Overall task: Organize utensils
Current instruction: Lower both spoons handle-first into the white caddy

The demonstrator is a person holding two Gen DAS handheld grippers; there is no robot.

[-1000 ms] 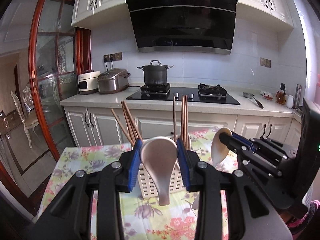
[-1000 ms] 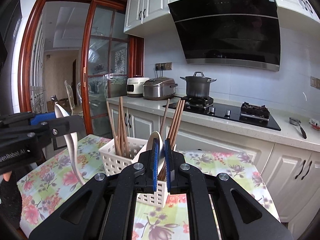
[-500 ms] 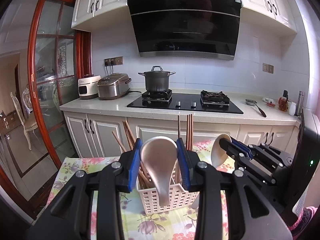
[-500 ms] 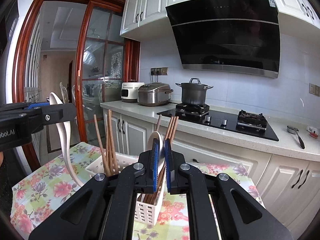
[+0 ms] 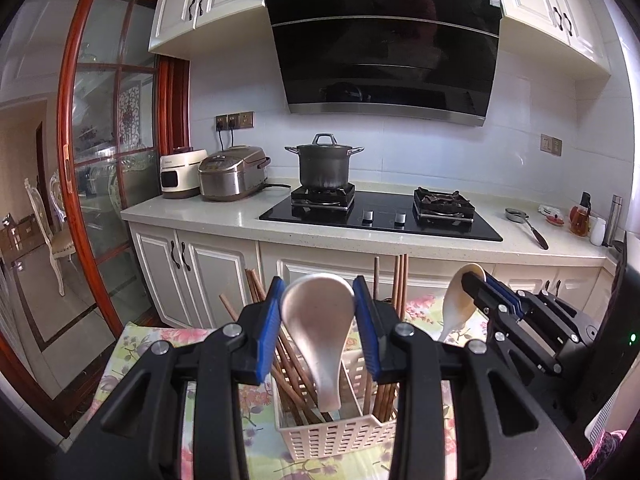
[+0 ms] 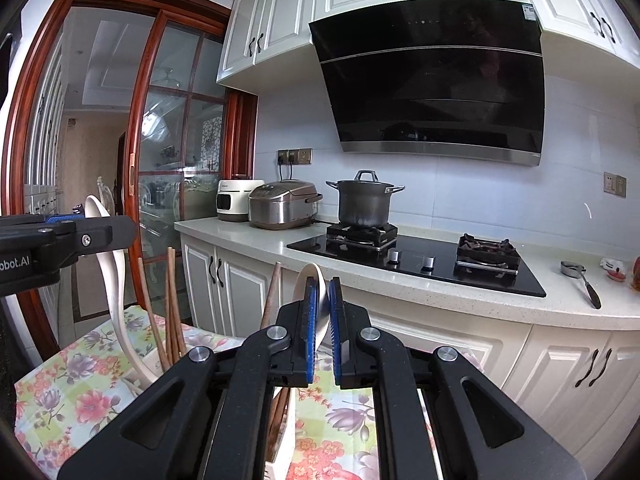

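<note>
Left gripper jaws clamp a spoon across its bowl, right gripper jaws pinch another spoon edge-on, both above the basket. Looks ceramic: stiff, slick, chippable; I'd grip the handles.

the white basket hides the lower ends of the chopsticks, and the left spoon handle's tip is lost inside it too.
</note>
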